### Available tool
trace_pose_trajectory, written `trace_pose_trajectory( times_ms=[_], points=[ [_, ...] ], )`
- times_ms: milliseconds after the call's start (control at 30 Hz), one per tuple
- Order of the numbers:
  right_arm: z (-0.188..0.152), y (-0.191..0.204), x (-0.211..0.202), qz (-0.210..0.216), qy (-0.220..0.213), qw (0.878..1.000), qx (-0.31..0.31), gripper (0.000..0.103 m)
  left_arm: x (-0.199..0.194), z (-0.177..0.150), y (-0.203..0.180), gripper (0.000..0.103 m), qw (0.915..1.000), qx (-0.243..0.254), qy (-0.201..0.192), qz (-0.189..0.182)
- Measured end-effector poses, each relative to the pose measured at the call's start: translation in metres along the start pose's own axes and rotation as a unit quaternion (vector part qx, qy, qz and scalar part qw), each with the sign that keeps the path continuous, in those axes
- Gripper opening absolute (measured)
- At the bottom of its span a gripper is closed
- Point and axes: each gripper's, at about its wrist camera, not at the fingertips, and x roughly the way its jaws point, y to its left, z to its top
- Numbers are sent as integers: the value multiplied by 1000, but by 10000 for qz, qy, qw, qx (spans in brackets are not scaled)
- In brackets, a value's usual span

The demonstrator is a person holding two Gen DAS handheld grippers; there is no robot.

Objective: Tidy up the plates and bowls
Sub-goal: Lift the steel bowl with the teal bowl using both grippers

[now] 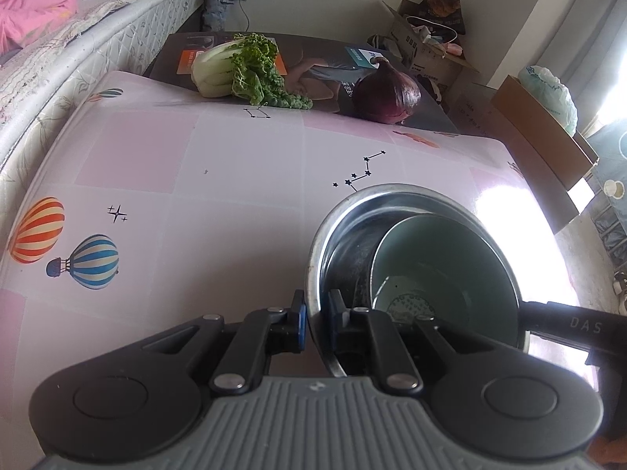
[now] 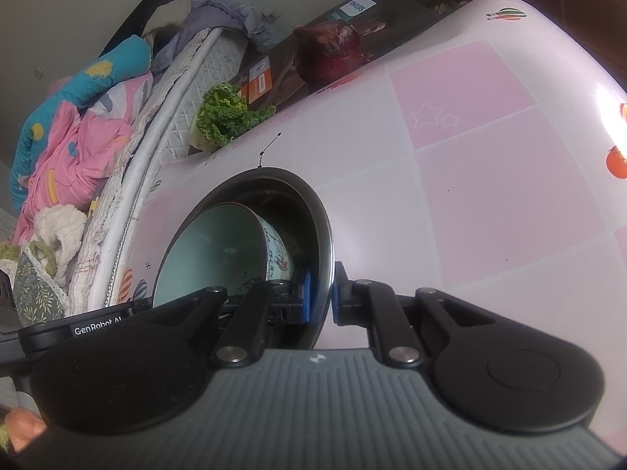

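Your left gripper [image 1: 315, 323] is pinching the rim of the steel bowl [image 1: 341, 219] — one blue pad outside the wall, the other inside; your right gripper [image 2: 319, 299] is clamped on the opposite side of that rim the same way, jaws pressed onto the thin metal. The pale green bowl [image 1: 443, 258] sits nested inside the steel one, leaning against its wall; its patterned outside shows in the right wrist view. The pair is over the table [image 1: 219, 180], towards its near right corner as the left camera sees it; at the far edge lie a leafy cabbage [image 1: 243, 70] and a red onion [image 1: 388, 94], well apart from the bowls.
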Motion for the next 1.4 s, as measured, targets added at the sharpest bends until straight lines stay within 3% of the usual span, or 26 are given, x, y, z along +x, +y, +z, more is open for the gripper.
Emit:
trace_pose_trajectory(
  times_ms=[1033,1400],
  points=[
    [2,5,-10,57,-155,9998,-60,10,-17,2,-11,12,9991,208,-350,118],
    [2,34,-50,93,-309,9992,-215,10,-60,3,-12,12,9979,218,-605,34]
  ],
)
